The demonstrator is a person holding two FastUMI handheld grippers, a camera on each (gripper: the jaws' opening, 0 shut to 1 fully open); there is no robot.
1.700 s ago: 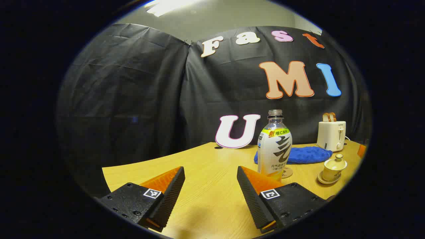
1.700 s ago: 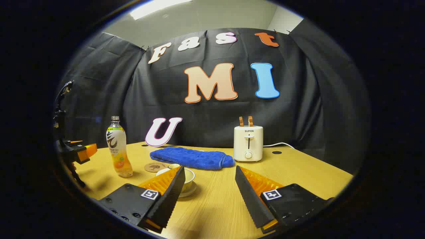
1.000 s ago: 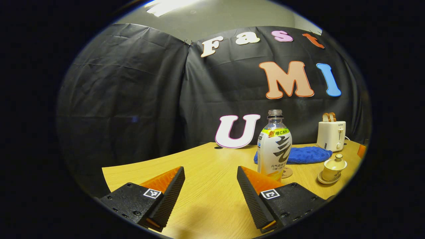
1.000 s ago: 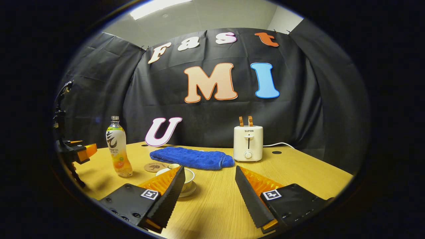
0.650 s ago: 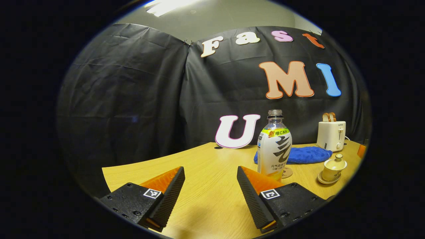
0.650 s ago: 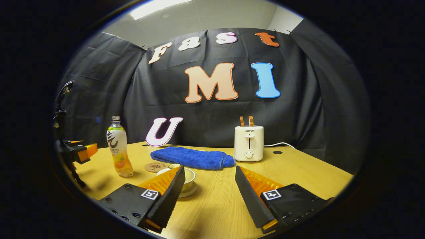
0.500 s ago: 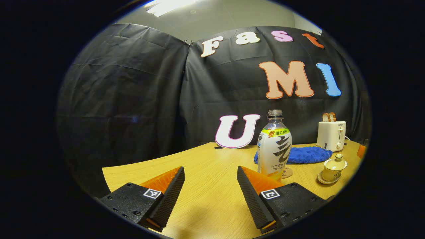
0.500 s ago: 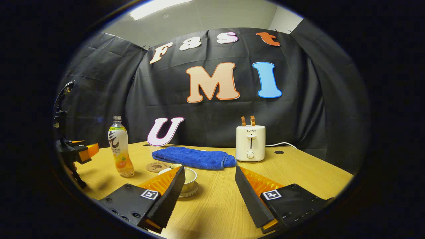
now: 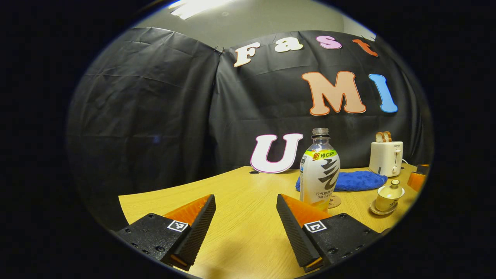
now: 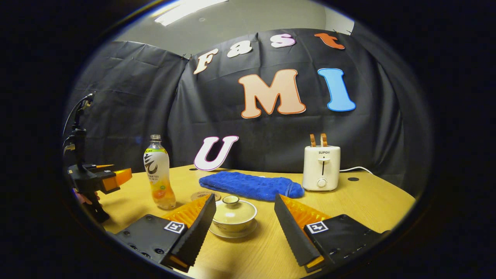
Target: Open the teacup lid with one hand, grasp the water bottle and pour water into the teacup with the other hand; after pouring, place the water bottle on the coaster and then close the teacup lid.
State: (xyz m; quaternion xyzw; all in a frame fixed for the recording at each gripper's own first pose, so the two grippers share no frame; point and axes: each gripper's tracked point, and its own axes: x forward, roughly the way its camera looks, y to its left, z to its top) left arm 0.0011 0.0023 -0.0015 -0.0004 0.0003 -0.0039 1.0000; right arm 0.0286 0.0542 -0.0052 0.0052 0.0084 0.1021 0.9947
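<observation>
Looking along the left gripper (image 9: 244, 228), its fingers are seen spread wide with nothing between them, low over the table (image 9: 240, 193). The bottle (image 9: 319, 172) stands upright, uncapped, ahead and off to the right of the gap, its base partly hidden behind the right finger; the coaster (image 9: 334, 201) is glimpsed just behind it. The teacup (image 9: 388, 195), lid on and set on its saucer, is seen farther right, with the towel (image 9: 358, 180) and toaster (image 9: 385, 157) beyond. From the right gripper view, the right gripper (image 10: 244, 228) is likewise held open and empty, and the teacup (image 10: 234, 213) sits squarely between the fingers, a little ahead of the tips, its lid (image 10: 231, 200) knob upright on the midline. The bottle (image 10: 159, 176) stands well to the left, close to the left gripper (image 10: 116, 176), which is seen at that edge. The lid is judged the next target: the right gripper is the nearer one, and a short advance with a slight rise to the knob would be needed before closing.
</observation>
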